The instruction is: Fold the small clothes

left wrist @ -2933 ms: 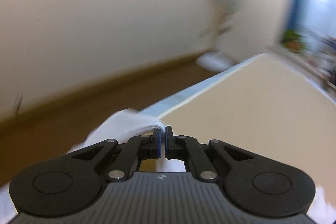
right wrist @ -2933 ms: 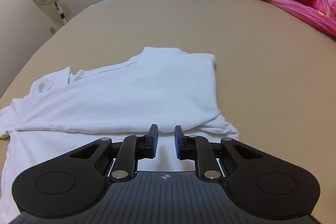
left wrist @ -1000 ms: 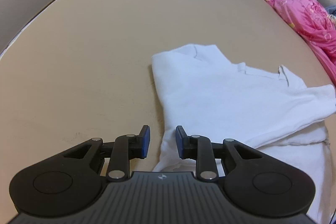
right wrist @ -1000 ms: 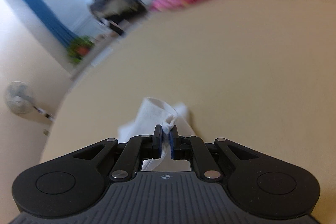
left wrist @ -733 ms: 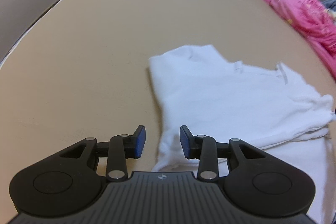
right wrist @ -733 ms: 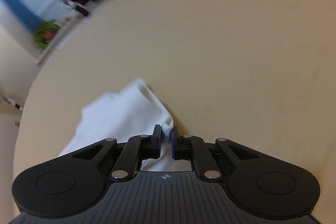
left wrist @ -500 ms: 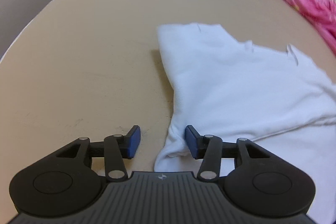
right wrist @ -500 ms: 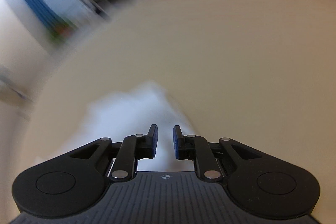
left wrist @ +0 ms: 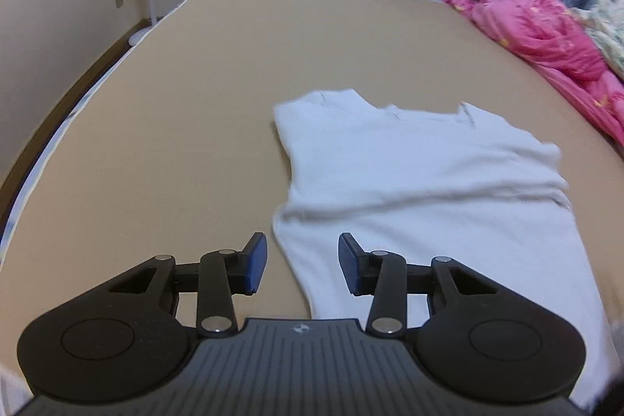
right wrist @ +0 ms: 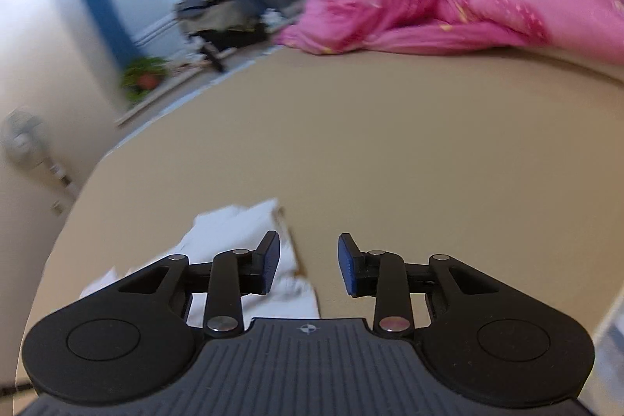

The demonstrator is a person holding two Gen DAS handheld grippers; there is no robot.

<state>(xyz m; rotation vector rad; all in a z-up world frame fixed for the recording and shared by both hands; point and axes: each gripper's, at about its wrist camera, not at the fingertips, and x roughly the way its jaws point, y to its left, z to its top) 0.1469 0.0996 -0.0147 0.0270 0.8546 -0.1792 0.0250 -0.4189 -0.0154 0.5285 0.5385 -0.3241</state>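
Both jaws stand apart holding nothing, left closing, right opening, above the white shirt (left wrist: 421, 178) folded flat.

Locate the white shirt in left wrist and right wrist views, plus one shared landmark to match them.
Left wrist: white shirt fills centre to lower right, flat on the tan bed sheet, its near edge running between the open fingers.
Right wrist: white shirt shows at lower left, partly behind the left finger, blurred.
Shared landmark: pink quilt, at the right edge in the left wrist view, upper right in the right wrist view.
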